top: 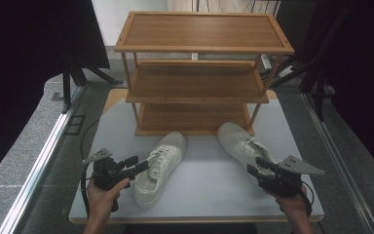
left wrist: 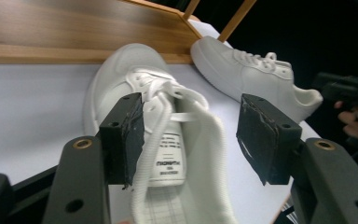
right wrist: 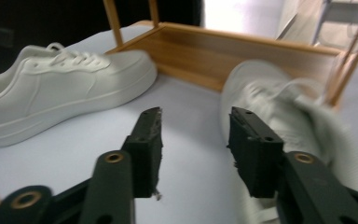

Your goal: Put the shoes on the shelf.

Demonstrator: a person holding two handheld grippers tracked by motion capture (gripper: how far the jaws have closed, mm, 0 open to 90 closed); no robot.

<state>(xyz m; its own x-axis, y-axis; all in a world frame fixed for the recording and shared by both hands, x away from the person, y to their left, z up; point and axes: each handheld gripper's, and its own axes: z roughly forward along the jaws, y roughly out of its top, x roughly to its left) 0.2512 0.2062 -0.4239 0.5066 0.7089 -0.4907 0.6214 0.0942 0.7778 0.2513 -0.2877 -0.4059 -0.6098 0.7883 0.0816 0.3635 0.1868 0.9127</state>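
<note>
Two white sneakers lie on the white table in front of a wooden shoe rack (top: pixel 199 48). My left gripper (top: pixel 137 164) is at the collar of the left sneaker (top: pixel 160 168). In the left gripper view this gripper (left wrist: pixel 191 135) stands open, with the left sneaker's (left wrist: pixel 121 70) tongue and laces between its jaws and a gap at the right pad (left wrist: pixel 261 135). My right gripper (top: pixel 254 165) hovers over the heel of the right sneaker (top: pixel 241 141). In the right gripper view it (right wrist: pixel 193 144) is open over bare table, the right sneaker (right wrist: pixel 270 93) blurred beside its right jaw.
The rack's lowest shelf (top: pixel 192 117) sits just behind the sneakers' toes. The table (top: pixel 204 195) has free room between the two sneakers and along its front edge. The left sneaker (right wrist: pixel 65 88) shows side-on in the right gripper view. Dark curtains flank the table.
</note>
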